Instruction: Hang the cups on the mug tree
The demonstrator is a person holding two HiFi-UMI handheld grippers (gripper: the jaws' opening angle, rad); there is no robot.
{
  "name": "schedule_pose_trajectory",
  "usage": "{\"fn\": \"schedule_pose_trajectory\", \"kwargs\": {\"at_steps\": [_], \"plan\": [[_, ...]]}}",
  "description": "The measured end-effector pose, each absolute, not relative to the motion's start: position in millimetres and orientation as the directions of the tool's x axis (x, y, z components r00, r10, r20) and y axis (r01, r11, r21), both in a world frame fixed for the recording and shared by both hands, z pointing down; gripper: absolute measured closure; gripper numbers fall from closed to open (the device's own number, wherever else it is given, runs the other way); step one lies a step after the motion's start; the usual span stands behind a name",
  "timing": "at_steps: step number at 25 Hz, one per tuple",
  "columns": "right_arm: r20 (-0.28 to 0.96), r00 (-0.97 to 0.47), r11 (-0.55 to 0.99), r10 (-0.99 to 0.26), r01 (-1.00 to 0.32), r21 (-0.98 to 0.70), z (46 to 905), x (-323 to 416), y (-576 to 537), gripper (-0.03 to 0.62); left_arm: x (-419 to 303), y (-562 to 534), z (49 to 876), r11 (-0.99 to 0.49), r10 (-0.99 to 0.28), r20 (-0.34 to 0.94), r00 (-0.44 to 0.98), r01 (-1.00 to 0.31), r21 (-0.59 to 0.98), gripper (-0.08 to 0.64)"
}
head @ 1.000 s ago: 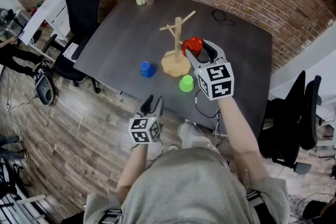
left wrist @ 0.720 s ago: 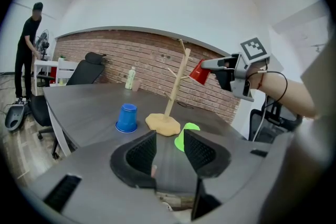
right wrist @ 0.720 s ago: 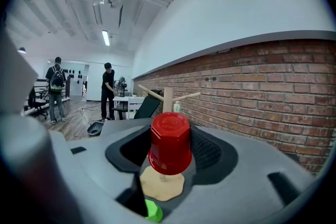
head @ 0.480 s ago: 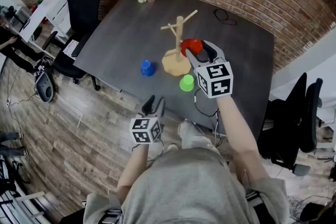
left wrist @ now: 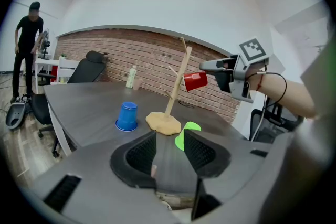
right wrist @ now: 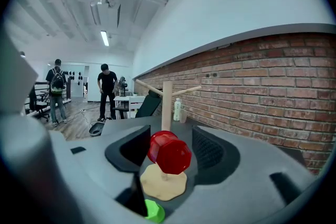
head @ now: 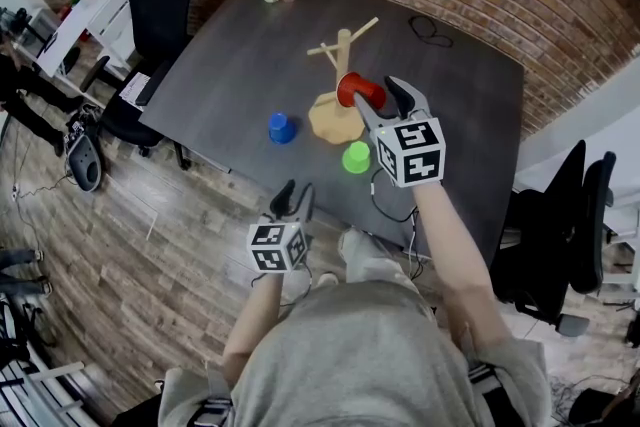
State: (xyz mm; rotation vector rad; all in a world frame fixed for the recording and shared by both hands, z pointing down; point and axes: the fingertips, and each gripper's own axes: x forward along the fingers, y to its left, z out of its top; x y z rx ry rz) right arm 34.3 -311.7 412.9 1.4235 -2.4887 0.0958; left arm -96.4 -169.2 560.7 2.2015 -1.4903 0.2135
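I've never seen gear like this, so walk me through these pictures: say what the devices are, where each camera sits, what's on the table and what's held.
A person holds a two-jaw gripper in each hand; the marker cubes belong to the grippers. The head view looks down from the person's head; each gripper view looks along that gripper's own jaws. On the table stand a wooden mug tree, an upside-down blue cup and a green cup. The right gripper holds a red cup up near the tree. The left gripper is open and empty.
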Motion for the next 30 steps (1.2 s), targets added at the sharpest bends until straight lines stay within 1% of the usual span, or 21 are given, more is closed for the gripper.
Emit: {"fn": "schedule_pose_trajectory", "kwargs": {"at_steps": [12,30], "plan": [[0.294,-0.460,0.507,-0.838,-0.856,0.105,437,43,-297,0.359,-98,-168,562,-0.303,-0.833,0.381,0.400,-0.908,0.291,0.403],[0.403,-0.477,0.556,-0.781,-0.826,0.098,535,37,-262,0.347,-98,-165,574,-0.298,-0.821,0.406,0.403,-0.907,0.298,0.403]]}}
